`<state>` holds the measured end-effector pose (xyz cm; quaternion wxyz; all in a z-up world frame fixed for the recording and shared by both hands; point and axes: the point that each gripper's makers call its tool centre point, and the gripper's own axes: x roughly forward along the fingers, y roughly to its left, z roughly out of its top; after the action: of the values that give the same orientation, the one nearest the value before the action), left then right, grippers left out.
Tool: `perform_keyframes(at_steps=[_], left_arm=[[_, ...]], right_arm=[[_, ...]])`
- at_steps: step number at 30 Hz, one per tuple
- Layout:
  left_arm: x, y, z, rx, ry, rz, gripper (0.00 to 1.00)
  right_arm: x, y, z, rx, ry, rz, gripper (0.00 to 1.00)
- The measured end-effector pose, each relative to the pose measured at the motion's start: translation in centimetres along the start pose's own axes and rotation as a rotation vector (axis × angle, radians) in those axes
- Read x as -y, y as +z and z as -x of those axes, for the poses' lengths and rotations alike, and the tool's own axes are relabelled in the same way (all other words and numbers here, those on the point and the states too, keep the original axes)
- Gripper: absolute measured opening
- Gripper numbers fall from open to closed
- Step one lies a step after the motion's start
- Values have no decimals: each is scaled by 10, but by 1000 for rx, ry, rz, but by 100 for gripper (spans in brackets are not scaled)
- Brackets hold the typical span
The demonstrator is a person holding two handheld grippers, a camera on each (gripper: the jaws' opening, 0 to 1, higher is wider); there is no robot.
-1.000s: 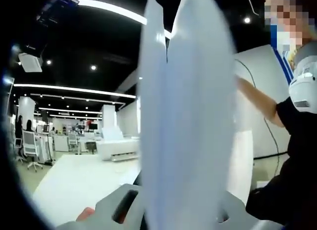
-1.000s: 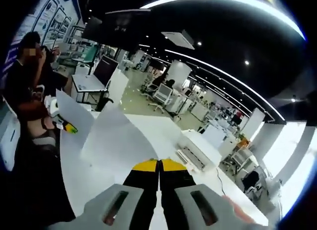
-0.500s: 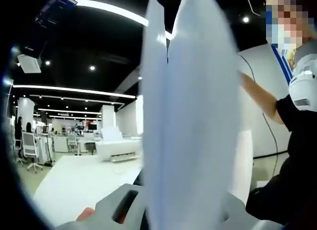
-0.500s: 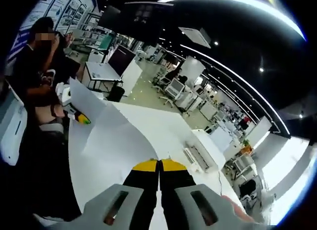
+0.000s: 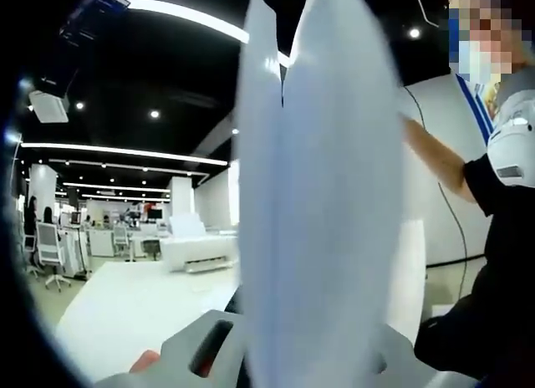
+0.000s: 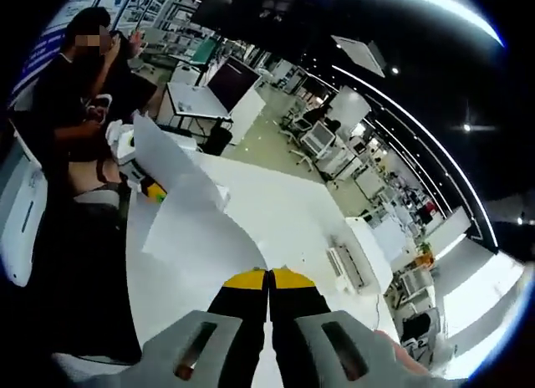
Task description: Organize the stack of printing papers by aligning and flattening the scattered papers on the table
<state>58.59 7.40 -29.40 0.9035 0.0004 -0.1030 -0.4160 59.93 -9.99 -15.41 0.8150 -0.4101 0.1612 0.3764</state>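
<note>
White printing papers [image 5: 318, 196] stand on edge between my left gripper's [image 5: 292, 363] jaws, which are shut on them, and they hide the fingertips. In the right gripper view the same papers [image 6: 196, 229] curve above the white table [image 6: 292, 221] from the left gripper [image 6: 149, 187], far on the left, down to my right gripper [image 6: 268, 275]. Its yellow-tipped jaws are pressed together where the sheet's edge meets them. A person [image 6: 75, 104] in a black shirt is behind the left gripper.
The person's arm [image 5: 435, 162] and black sleeve [image 5: 501, 204] are on the right of the left gripper view. A white printer [image 5: 196, 250] sits on the far table; another device [image 6: 344, 267] lies to the right of my jaws. Desks and chairs fill the hall behind.
The right gripper's camera has shifted, so the person and the left gripper now sit further right in its picture. The papers stay held by both grippers.
</note>
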Motion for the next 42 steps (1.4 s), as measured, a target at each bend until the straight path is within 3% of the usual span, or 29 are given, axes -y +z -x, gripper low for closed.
perform_keyframes(at_steps=[13,42], left_arm=[[2,-2,-2,-2,-3,1,6],[-1,-4,-1,-2,11,0,6]], right_arm=[[-15,10,-28,-126,56,58,0],[-29,13,-63,-257,128,99,0]])
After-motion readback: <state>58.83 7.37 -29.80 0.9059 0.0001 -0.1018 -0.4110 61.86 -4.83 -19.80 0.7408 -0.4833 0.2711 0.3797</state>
